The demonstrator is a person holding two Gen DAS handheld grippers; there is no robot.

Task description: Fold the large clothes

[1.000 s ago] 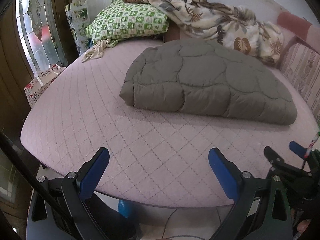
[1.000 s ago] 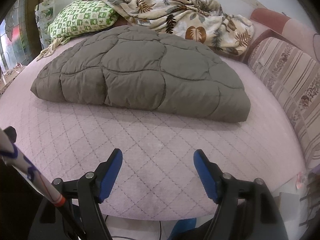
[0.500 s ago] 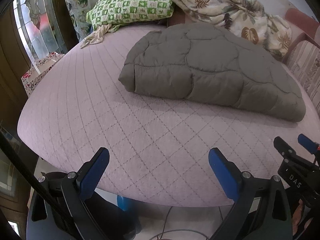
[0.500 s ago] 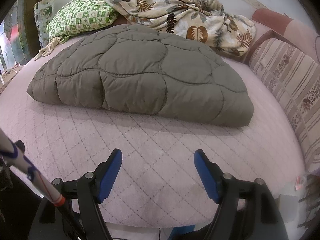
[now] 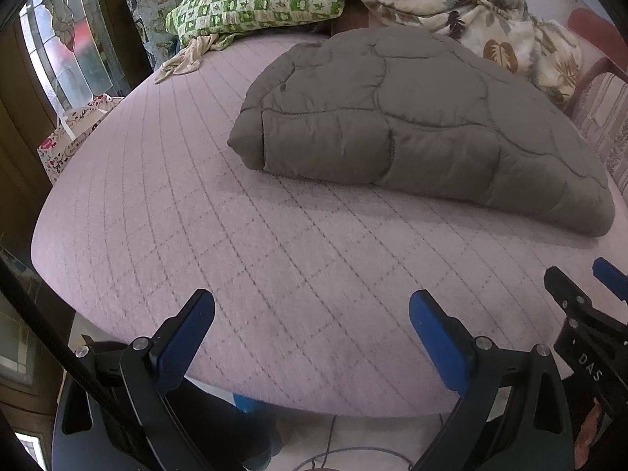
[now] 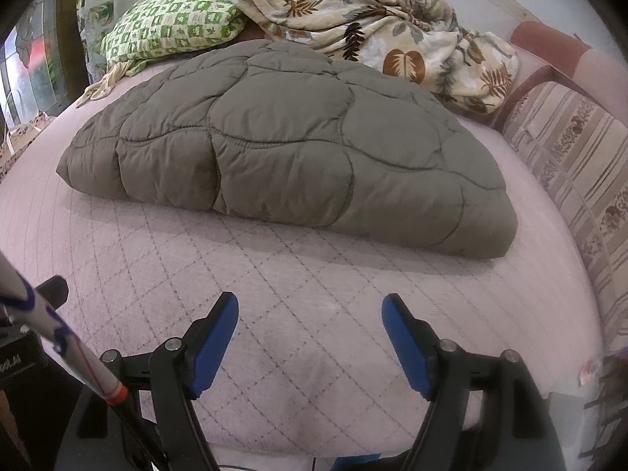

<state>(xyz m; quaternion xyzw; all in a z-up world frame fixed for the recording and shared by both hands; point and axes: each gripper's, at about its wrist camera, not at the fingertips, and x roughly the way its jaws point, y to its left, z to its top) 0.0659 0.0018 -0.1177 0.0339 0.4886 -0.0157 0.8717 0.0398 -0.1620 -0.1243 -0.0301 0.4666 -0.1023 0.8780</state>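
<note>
- We see the grey quilt (image 6: 282, 133) lying folded on the pink bed (image 6: 274, 298), well ahead of both grippers.
- Our left gripper (image 5: 312, 316) hangs over the bed's near edge, jaws wide apart, nothing between them.
- Our right gripper (image 6: 310, 322) is likewise spread and empty above the bed.
- Behind the quilt lie a green pillow (image 6: 172, 23) and a leaf-print blanket (image 6: 376, 35).
- A striped cushion (image 6: 569, 149) lines the bed's right side.

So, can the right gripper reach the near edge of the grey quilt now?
Probably yes: the right gripper is open, and only bare pink bed cover lies before the grey quilt.
</note>
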